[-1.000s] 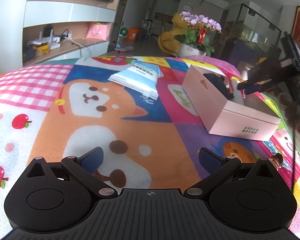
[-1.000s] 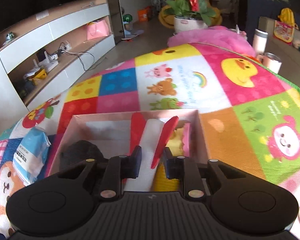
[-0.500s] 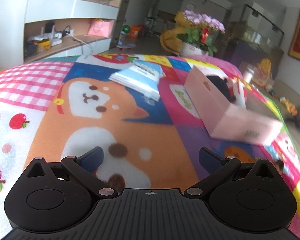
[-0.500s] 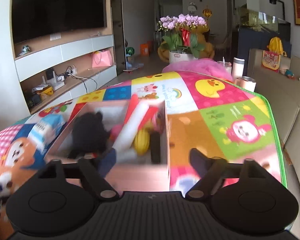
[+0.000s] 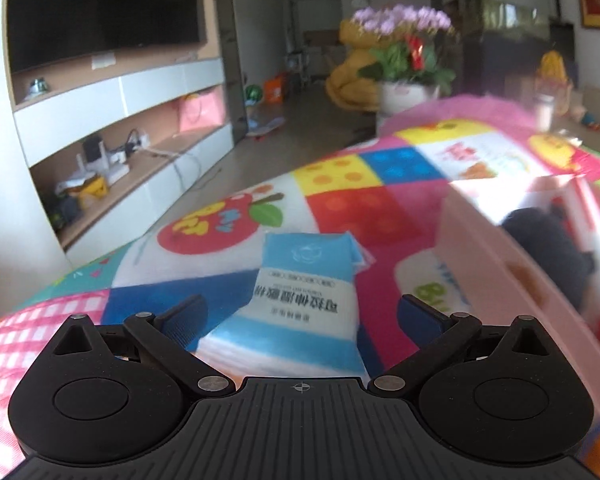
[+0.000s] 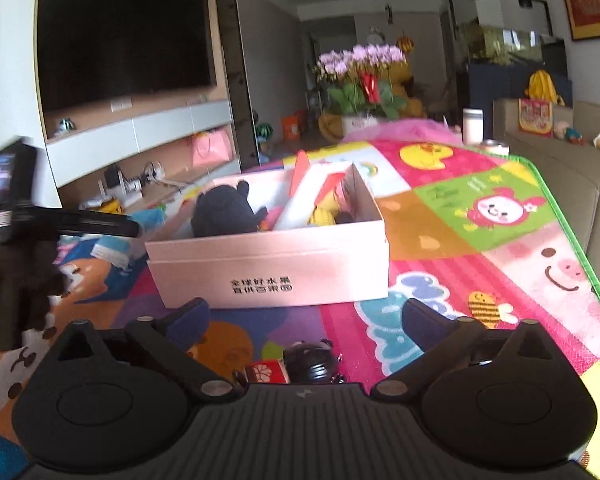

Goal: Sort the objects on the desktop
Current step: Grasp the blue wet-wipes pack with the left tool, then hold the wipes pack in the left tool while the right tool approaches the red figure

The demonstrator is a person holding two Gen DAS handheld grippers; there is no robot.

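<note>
A blue and white tissue pack (image 5: 300, 312) lies on the colourful play mat, right in front of my open left gripper (image 5: 299, 316), between its two fingers. The pink cardboard box (image 6: 268, 276) stands to its right; it also shows in the left wrist view (image 5: 512, 276). It holds a black plush toy (image 6: 224, 210), a white and red item (image 6: 312, 188) and a yellow thing. My right gripper (image 6: 304, 320) is open and empty, pulled back in front of the box. A small black and red toy (image 6: 296, 364) lies on the mat just below it.
The left gripper's body (image 6: 16, 216) shows at the left of the right wrist view. The mat's green edge (image 6: 560, 216) runs along the right by a sofa. A flower pot (image 6: 360, 92) and a TV shelf stand beyond the mat.
My right gripper has opened, let go of the white and red item in the box and drawn back. My left gripper has moved forward up to the tissue pack.
</note>
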